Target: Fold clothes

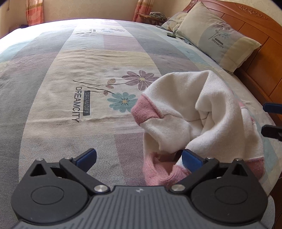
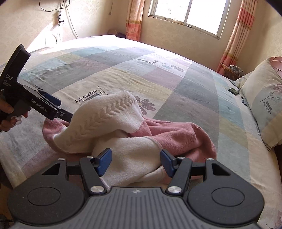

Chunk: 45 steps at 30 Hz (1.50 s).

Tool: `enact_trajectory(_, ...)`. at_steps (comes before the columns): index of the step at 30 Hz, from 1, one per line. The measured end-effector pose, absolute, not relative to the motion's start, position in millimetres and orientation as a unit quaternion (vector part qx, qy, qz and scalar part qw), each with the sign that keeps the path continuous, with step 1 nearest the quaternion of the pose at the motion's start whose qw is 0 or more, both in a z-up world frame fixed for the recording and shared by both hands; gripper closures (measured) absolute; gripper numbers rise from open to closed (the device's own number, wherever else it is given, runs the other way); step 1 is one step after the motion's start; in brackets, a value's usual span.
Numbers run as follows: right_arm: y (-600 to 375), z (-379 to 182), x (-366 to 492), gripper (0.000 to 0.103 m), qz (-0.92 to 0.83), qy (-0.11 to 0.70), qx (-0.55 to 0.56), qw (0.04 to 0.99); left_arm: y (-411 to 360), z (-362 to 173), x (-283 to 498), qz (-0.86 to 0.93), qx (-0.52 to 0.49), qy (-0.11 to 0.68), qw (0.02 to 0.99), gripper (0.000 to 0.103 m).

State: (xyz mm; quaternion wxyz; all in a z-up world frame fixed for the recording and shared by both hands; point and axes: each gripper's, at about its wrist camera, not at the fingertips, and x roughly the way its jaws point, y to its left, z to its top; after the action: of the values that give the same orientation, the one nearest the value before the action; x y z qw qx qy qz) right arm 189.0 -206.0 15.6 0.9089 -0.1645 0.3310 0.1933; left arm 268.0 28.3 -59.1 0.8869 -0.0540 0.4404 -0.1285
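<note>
While both claws hover over the near edge of the bed (image 1: pixel 88 58), neither is grasping anything. The left claw (image 1: pixel 139 156) has its jaws spread wide; its right blue pad (image 1: pixel 191 158) touches the crumpled sweater (image 1: pixel 193 109), while the other pad sits over bare bedspread. In the right wrist view, the right claw (image 2: pixel 135 163) is also released, its jaws apart with a white fold of the sweater (image 2: pixel 134 149) lying between and just beyond them, not pinched. The left claw (image 2: pixel 66 115) shows there from the side, held in a hand (image 2: pixel 8 112), its tip against the raised white, cable-knit part of the garment.

The sweater is white with pink cuffs and pink panels, bunched in a loose heap on the patchwork bedspread near the bed's edge, just beside the printed flowers (image 1: pixel 130 91) and the "DREAMCITY" lettering (image 1: pixel 77 104). Further back, two pillows (image 1: pixel 216 35) lean against the wooden headboard (image 1: pixel 255 22), with a small dark object (image 2: pixel 233 91) lying on the bed near them. Beyond the bed stand orange-pink curtains (image 2: pixel 236 33) and a bright window (image 2: pixel 190 14).
</note>
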Motion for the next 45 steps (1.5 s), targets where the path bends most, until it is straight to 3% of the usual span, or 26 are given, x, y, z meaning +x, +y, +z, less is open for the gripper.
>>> enact_trajectory(5, -162, 35, 209, 0.031, 0.212, 0.300, -0.179, 0.913, 37, -58, 244, -0.139, -0.058, 0.441, 0.885, 0.000)
enact_trajectory(11, -111, -6, 241, 0.031, 0.196, 0.332, -0.253, 0.887, 64, -46, 221, -0.119, -0.051, 0.430, 0.894, 0.001)
enact_trajectory(18, -175, -47, 216, 0.031, 0.152, 0.394, -0.258, 0.869, 64, -47, 214, -0.120, -0.033, 0.431, 0.894, 0.001)
enact_trajectory(24, -208, -41, 193, 0.027, 0.133, 0.400, -0.219, 0.880, 39, -43, 216, -0.149, -0.035, 0.423, 0.893, 0.001)
enact_trajectory(38, -209, -17, 135, 0.026, 0.151, 0.351, -0.152, 0.912, -27, -79, 284, -0.171, -0.005, 0.399, 0.901, 0.001)
enact_trajectory(45, -221, -17, 137, 0.026, 0.124, 0.348, -0.143, 0.918, -16, -80, 343, -0.109, 0.026, 0.391, 0.913, 0.000)
